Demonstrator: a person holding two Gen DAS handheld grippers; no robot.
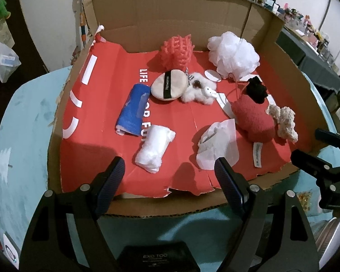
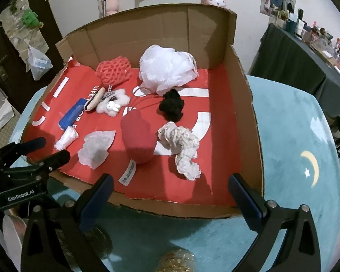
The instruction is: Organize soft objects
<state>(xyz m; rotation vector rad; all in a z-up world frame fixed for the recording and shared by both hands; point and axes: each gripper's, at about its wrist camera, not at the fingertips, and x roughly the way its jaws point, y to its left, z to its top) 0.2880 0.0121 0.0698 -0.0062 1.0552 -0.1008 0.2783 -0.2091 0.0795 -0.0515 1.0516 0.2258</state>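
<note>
A: Where are the soft things?

B: All lie in the cardboard box (image 1: pixel 267 36) with the red floor. At the back wall are the white bath pouf (image 1: pixel 234 54) and the pink foam net (image 1: pixel 176 49). Near the left edge lies the blue roll (image 1: pixel 133 110), and the white roll (image 1: pixel 154 150) is closer to the front edge. Toward the right wall the red knitted piece (image 2: pixel 138 136) lies, with the black yarn (image 2: pixel 172 108) behind it and the cream yarn (image 2: pixel 181 147) just beside it.

A: And the tools?

B: The left tool (image 1: pixel 170 172) hangs over the front edge of the box, fingers wide apart, nothing between them, touching nothing. The right tool (image 2: pixel 171 189) is the same: spread wide, empty, over the front edge near the right corner. The box stands on the desk (image 2: pixel 290 122) with a blue cover.
</note>
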